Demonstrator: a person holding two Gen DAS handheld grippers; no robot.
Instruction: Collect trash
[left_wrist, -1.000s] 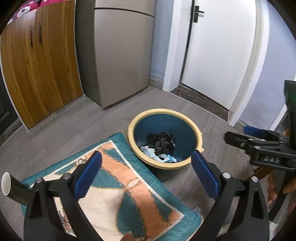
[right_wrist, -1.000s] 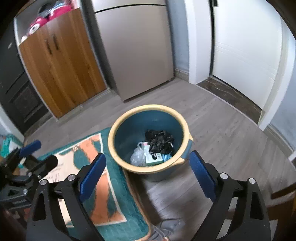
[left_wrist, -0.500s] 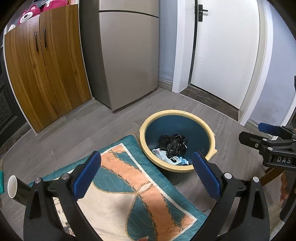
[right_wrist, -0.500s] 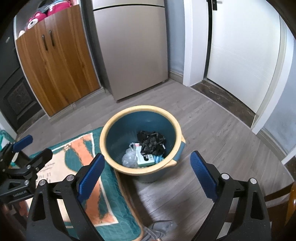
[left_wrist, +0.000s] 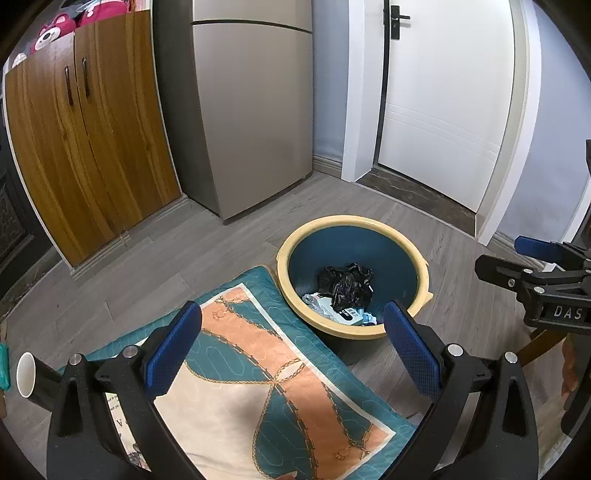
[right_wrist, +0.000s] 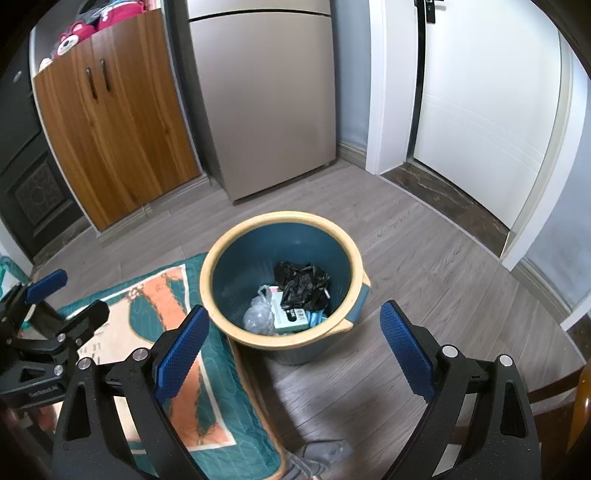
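Both claws have lifted up and back, so the bin looks smaller and more of the door shows.

On the grey wood floor (right_wrist: 424, 266) stands a blue trash bin (right_wrist: 236, 258) with a yellow rim, touching the corner of a teal and orange mat (left_wrist: 280, 376). Inside lie a black bag (right_wrist: 303, 284), a clear bag (right_wrist: 258, 314) and a small box (right_wrist: 290, 315). Behind are a wooden cupboard (left_wrist: 92, 147), a fridge (left_wrist: 255, 110) and a white door (left_wrist: 443, 92). The left claw (left_wrist: 291, 347) and right claw (right_wrist: 295, 350) both gape wide and hold nothing.
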